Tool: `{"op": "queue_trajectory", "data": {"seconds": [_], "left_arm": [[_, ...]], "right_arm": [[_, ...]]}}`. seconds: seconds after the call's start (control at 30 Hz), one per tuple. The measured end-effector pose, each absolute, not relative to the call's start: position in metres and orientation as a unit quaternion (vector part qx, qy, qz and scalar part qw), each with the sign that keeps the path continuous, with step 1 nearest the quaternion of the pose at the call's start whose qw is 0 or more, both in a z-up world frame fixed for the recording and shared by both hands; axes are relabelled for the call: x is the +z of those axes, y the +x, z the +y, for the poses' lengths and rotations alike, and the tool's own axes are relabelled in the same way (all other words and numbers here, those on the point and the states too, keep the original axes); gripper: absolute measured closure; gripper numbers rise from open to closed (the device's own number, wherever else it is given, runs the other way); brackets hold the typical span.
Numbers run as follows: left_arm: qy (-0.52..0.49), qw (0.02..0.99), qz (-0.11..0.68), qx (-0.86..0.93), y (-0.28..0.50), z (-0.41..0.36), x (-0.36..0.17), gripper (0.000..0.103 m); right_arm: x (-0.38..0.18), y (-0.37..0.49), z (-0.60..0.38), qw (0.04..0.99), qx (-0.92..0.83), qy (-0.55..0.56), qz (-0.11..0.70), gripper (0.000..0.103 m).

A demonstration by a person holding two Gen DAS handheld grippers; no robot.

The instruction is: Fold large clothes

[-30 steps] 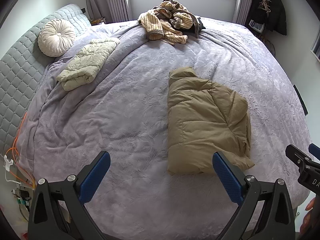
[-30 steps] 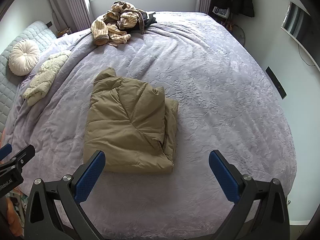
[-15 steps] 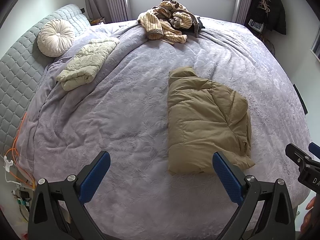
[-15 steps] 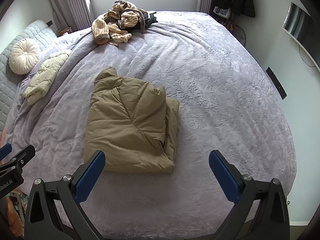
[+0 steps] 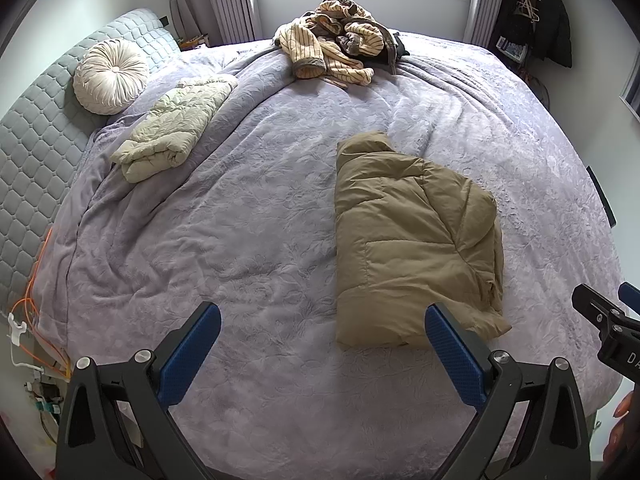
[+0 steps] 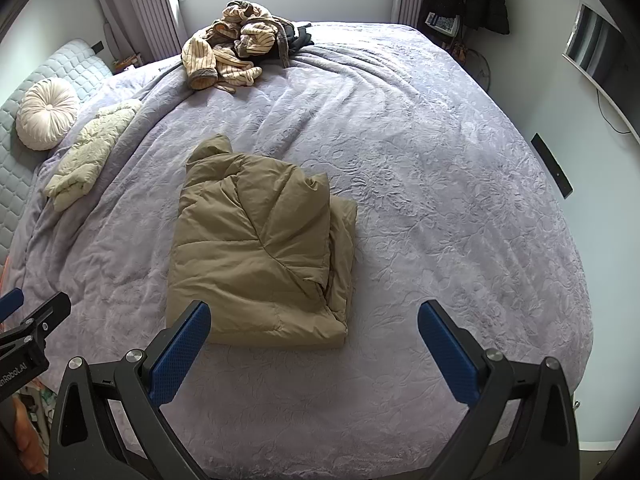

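- In the left wrist view, right of centre, the tan puffer jacket (image 5: 412, 248) lay on the purple bedspread (image 5: 240, 240) as a compact folded block. Its collar end pointed toward the top of the frame and its hem edge ran just above my right-hand blue pad. I judged it lay that way because the fold was essentially finished.
- At the bottom of that frame my left gripper (image 5: 322, 354) was spread wide with nothing between its pads. It hung over bare bedspread, clear of the jacket and just to the lower left of it.
- At the upper left, a pale quilted garment (image 5: 172, 128) sat bundled beside the round cushion (image 5: 110, 76), apparently set aside out of the working area. At top centre a heap of striped clothes (image 5: 336, 48) lay unsorted near the window, likely the remaining work.
- In the right wrist view, left of centre, the same jacket (image 6: 260, 248) showed a sleeve or front panel folded diagonally across the top, with layered edges stacked along its right side.
- At the bottom of that frame my right gripper (image 6: 314, 346) was equally wide open and empty. Its left pad overlapped the jacket's near corner in the picture, but I could not tell whether it touched. Its right pad stood over open bedspread.
- Both tools pointed forward and downward across the bed, side by side.
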State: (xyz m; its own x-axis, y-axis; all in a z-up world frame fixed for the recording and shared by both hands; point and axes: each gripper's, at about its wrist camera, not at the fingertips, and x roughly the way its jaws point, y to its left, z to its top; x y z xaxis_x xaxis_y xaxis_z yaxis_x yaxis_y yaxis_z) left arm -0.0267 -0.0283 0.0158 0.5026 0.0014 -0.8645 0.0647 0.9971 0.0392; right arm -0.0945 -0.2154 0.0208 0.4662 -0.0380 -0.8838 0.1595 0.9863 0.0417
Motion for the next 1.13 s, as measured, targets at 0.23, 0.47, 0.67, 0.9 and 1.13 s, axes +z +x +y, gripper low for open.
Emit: {"op": "queue_trajectory", "data": {"seconds": [0.23, 0.47, 0.67, 0.9, 1.13], "left_arm": [[0.035, 0.867, 0.498, -0.017, -0.027, -0.028, 0.016, 0.001], [0.042, 0.867, 0.495, -0.022, -0.026, -0.025, 0.012, 0.001], [0.052, 0.869, 0.491, -0.031, -0.024, -0.026, 0.015, 0.001], [0.048, 0.869, 0.491, -0.037, -0.021, -0.025, 0.015, 0.001], [0.049, 0.869, 0.491, -0.041, -0.018, -0.024, 0.016, 0.001]], "right_arm": [[0.021, -0.096, -0.214, 0.855, -0.058, 0.059, 0.513, 0.000], [0.022, -0.093, -0.217, 0.854, -0.057, 0.059, 0.513, 0.000], [0.022, -0.093, -0.217, 0.854, -0.057, 0.059, 0.514, 0.000], [0.022, -0.093, -0.216, 0.854, -0.057, 0.059, 0.514, 0.000], [0.022, -0.093, -0.216, 0.854, -0.057, 0.059, 0.514, 0.000]]}}
